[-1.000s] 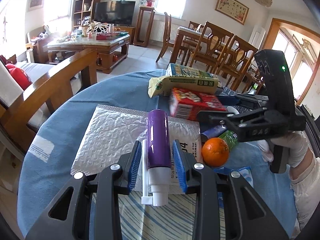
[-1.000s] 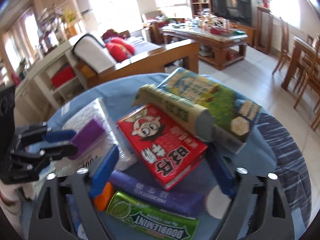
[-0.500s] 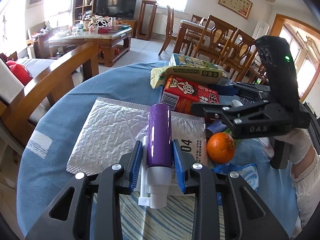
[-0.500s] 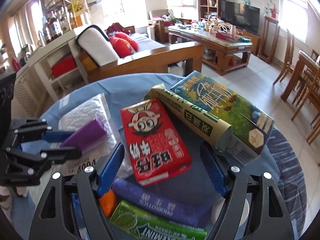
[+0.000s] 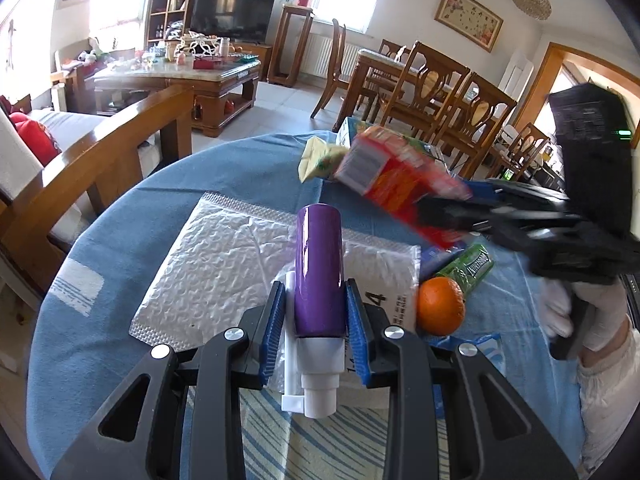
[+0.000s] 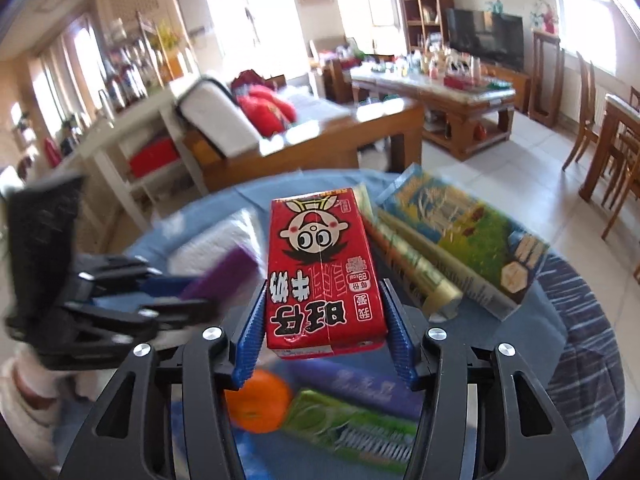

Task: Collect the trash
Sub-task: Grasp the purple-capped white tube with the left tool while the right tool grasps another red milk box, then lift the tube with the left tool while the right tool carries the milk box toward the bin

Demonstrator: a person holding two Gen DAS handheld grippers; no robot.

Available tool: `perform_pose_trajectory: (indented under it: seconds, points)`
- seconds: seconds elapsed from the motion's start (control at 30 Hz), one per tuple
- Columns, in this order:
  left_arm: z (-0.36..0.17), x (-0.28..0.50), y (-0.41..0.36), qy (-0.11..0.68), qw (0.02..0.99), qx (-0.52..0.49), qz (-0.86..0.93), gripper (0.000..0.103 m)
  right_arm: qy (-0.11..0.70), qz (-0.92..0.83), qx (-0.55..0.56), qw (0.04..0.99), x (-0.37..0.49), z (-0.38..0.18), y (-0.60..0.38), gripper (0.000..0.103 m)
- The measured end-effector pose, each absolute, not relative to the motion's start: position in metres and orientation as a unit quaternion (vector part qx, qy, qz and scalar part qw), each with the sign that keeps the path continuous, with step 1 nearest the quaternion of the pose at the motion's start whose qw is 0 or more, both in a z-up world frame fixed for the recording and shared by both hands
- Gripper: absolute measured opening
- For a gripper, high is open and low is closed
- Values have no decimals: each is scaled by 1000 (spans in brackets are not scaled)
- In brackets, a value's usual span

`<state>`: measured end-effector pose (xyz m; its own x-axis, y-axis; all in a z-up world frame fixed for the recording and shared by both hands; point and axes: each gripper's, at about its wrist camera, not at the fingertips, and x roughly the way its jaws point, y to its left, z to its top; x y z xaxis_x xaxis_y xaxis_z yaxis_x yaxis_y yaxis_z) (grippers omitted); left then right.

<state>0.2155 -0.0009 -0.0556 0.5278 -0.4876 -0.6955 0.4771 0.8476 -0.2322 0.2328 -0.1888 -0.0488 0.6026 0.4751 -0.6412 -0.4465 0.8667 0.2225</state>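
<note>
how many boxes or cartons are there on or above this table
3: a red carton held in the right gripper, a yellow carton and a green box lying beyond it. Others may be hidden.

Left gripper (image 5: 316, 320): blue fingers (image 5: 269, 328) clamped on purple tube (image 5: 319, 272), angled down. Right gripper (image 6: 325, 320): jaws just closing, fingers (image 6: 250, 332) pressed on red carton (image 6: 322, 276), raised off counter. White-gloved hand (image 5: 576, 316) grips right handle.
</note>
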Motion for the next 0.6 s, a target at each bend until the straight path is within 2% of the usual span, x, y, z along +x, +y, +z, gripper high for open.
perform_pose_trajectory:
  seconds: [0.2, 0.3, 0.37, 0.6]
  points:
    - [-53, 210, -5, 389, 880, 6, -272, 30, 315, 250, 89, 911, 180, -27, -206, 51]
    - [-49, 201, -4, 382, 882, 0, -276, 30, 323, 237, 120, 908, 157, -28, -214, 51]
    - [-42, 188, -2, 371, 886, -8, -278, 25, 330, 231, 137, 905, 138, -29, -219, 51]
    - [-23, 129, -6, 332, 897, -9, -292, 25, 317, 211, 171, 909, 68, -12, -235, 51]
